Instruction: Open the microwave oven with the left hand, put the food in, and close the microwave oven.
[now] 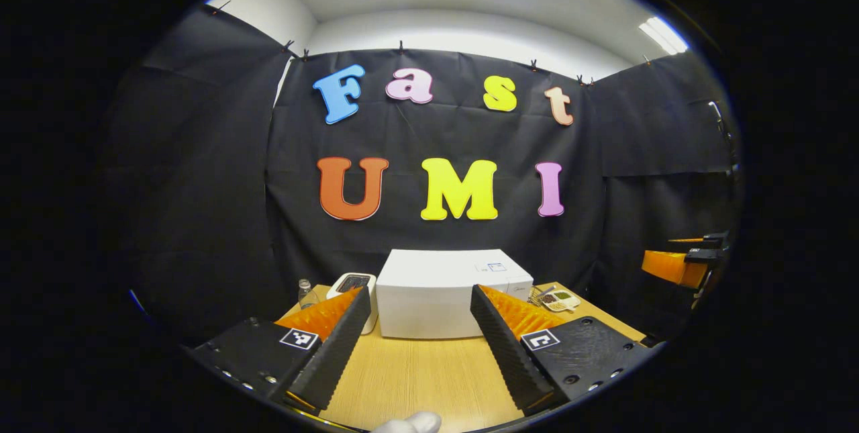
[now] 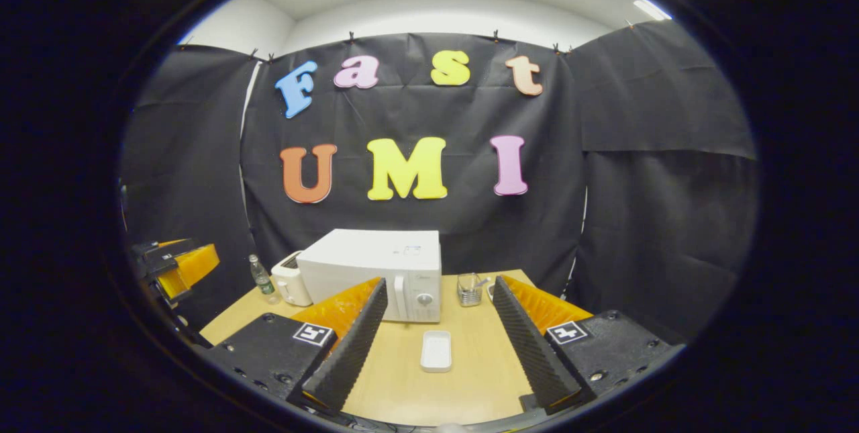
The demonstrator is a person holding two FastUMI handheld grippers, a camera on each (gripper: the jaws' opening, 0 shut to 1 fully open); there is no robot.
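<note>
Both tools hover spread and empty before the shut white box-shaped microwave oven [image 2: 376,272] on the wooden counter [image 2: 463,386]: left tool [image 1: 419,346] faces it, right tool [image 2: 439,352] frames the white rectangular food tray [image 2: 436,350] just in front, ready for loading.

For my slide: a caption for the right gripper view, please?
Open gripper faces a closed microwave and white tray.

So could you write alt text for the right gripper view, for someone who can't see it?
A closed white microwave sits at the back of a wooden table, seen between the open fingers of the right claw. A shallow white tray lies in front of it, a toaster and a bottle stand to its left, and the other claw hovers at far left.
</note>
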